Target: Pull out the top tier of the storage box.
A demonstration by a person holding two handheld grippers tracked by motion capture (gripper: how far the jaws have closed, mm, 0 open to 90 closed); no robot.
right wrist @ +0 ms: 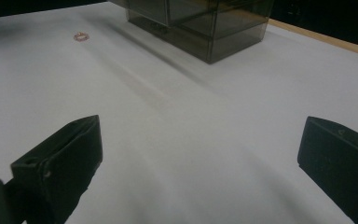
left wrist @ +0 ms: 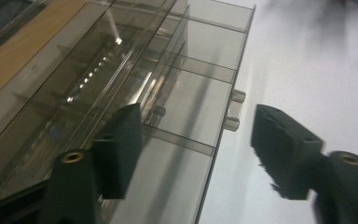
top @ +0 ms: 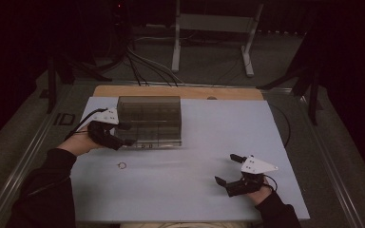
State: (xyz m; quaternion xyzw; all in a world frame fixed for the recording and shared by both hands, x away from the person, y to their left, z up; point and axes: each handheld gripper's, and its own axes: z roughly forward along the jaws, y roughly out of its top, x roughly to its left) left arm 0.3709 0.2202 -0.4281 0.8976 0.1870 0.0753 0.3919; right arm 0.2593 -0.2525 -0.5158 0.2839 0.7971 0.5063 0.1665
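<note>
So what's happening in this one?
A person works at a white table with a gripper in each hand. The left gripper is at the front left corner of a smoky clear drawer box, jaws open, one in front of the box and one off its side, by a drawer knob. The right gripper rests open, apart. A small ring lies loose on the table.

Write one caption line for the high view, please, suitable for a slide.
Left gripper open at the smoky clear drawer box; right gripper open above the white board.
</note>
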